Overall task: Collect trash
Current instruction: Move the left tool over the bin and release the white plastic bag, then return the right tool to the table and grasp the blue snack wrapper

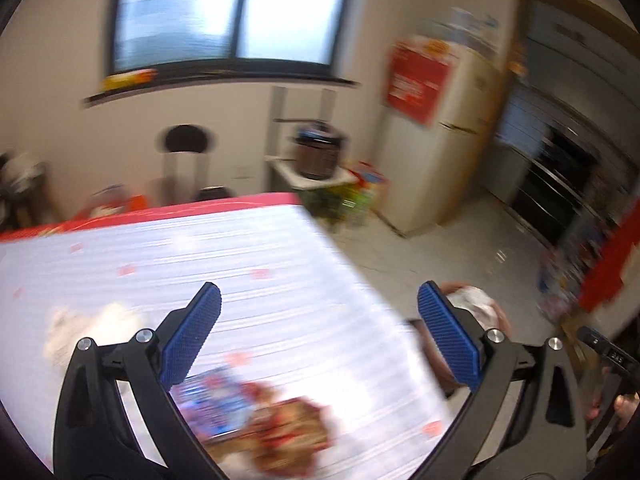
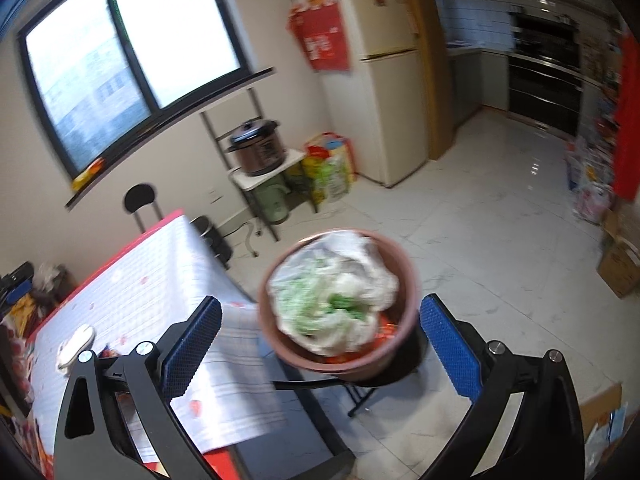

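Note:
My left gripper (image 1: 319, 336) is open and empty above the table (image 1: 248, 264) with its white striped cloth. Blurred trash lies below it: a blue and white wrapper (image 1: 218, 404), a red and brown wrapper (image 1: 288, 436) and a crumpled white tissue (image 1: 92, 328) at the left. My right gripper (image 2: 320, 344) is open and empty just above a pink-brown bin (image 2: 340, 304) on a black stool beside the table (image 2: 168, 280). The bin holds a crumpled clear plastic bag with green bits (image 2: 336, 292). The bin also shows in the left wrist view (image 1: 476, 308), behind the right finger.
A white tissue (image 2: 76, 344) lies on the table in the right wrist view. A black chair (image 2: 140, 200), a metal rack with a cooker (image 2: 256, 152), bags (image 2: 328, 168) and a fridge (image 2: 384, 80) stand along the wall. Cardboard boxes (image 2: 620, 264) sit on the tiled floor at right.

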Motion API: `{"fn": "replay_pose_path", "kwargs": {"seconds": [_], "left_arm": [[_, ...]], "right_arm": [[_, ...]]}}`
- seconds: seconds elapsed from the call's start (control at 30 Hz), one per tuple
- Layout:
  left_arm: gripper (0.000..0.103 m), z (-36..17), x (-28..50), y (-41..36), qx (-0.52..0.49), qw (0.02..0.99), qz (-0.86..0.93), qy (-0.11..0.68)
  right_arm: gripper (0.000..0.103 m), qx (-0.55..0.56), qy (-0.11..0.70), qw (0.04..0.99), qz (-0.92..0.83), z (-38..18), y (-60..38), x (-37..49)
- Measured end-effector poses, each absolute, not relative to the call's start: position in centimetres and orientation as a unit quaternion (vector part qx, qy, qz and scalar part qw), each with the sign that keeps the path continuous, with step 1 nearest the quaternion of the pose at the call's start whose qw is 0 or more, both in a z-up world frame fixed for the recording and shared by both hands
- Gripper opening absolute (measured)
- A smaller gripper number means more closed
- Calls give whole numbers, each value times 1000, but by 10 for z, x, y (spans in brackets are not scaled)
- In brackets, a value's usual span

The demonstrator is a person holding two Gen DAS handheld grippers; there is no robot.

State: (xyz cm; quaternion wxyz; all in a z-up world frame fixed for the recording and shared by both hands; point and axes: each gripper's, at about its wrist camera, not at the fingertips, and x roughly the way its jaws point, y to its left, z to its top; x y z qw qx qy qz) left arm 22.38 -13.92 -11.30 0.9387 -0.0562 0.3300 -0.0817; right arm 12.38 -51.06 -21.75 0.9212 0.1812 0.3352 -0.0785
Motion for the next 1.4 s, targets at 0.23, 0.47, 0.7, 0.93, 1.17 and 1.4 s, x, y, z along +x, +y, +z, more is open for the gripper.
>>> {"fn": "replay_pose_path", "kwargs": {"seconds": [0.23,0.47,0.7,0.93,1.17,1.4], "left_arm": [[97,-114,166,-7,-109,937,52,327],[97,-133,106,80,-139,919,129,345],[97,-141,68,151,-164,911,168,339],[97,-156,48,202,-191,903,182,338],[97,-192,48,238,-218,888,179,363],[97,-219,53,261,-225,884,163,375]], "right_arm": [[98,145,359,922,1,-213,-419,167],[98,100,379,916,83,-204,-308,192],[98,50,399,904,143,-196,-206,200],[98,0,439,880,181,-210,-123,207],[98,-67,487,852,182,-251,-70,217],[79,-150,503,834,169,-279,-35,228]]}}
